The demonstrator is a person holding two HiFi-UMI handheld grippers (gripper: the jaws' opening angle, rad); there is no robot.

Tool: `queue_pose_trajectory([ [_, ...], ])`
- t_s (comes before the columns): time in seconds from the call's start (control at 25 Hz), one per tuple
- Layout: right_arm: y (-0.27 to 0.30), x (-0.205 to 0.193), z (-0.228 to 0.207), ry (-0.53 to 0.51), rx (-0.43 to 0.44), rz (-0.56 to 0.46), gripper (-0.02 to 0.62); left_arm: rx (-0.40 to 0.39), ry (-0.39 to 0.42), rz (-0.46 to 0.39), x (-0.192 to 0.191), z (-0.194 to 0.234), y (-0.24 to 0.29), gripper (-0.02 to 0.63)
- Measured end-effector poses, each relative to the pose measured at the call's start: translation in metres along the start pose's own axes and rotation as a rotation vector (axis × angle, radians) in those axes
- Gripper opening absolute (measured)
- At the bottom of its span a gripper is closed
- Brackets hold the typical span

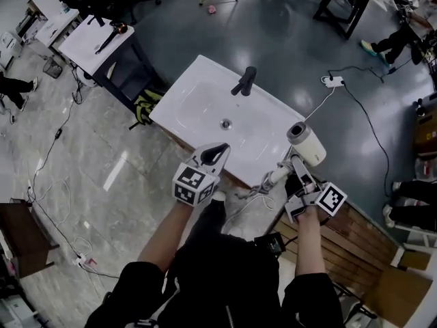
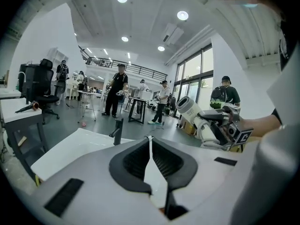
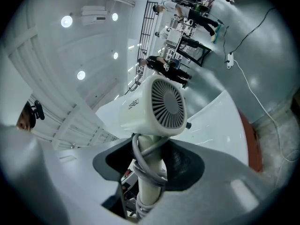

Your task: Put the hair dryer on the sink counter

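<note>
A white hair dryer (image 1: 306,142) with its cord wound round the handle is upright in my right gripper (image 1: 298,181), which is shut on the handle. It hangs just off the near right corner of the white sink counter (image 1: 198,87). In the right gripper view the dryer (image 3: 154,107) shows its rear grille, with the handle between the jaws of my right gripper (image 3: 150,163). My left gripper (image 1: 220,150) is shut and holds nothing, over the counter's near edge. The left gripper view shows the dryer (image 2: 190,109) to the right of the left gripper (image 2: 150,139).
A black faucet (image 1: 244,80) stands at the back of the basin, with the drain (image 1: 226,123) in the middle. A wooden slatted crate (image 1: 358,234) lies at the right. A power strip (image 1: 333,81) and cables cross the floor. A white desk (image 1: 95,39) stands at the upper left, and people stand farther off.
</note>
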State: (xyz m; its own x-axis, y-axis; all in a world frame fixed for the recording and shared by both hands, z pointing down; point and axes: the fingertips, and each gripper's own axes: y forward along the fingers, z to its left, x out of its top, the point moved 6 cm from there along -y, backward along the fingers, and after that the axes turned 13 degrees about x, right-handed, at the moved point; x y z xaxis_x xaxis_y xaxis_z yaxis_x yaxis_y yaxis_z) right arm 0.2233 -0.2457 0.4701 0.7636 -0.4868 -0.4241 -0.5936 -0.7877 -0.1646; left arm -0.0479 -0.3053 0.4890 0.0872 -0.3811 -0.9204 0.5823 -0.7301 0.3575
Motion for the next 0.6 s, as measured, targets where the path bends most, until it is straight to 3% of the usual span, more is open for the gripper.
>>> queue_pose_trajectory([
  [0.28, 0.007, 0.017, -0.037, 0.02, -0.088, -0.013, 0.186, -0.039, 0.037, 0.021, 0.002, 0.009, 0.033, 0.025],
  [0.6, 0.023, 0.022, -0.061, 0.029, -0.114, -0.005, 0.186, -0.066, 0.017, 0.042, -0.003, 0.022, 0.05, 0.023],
])
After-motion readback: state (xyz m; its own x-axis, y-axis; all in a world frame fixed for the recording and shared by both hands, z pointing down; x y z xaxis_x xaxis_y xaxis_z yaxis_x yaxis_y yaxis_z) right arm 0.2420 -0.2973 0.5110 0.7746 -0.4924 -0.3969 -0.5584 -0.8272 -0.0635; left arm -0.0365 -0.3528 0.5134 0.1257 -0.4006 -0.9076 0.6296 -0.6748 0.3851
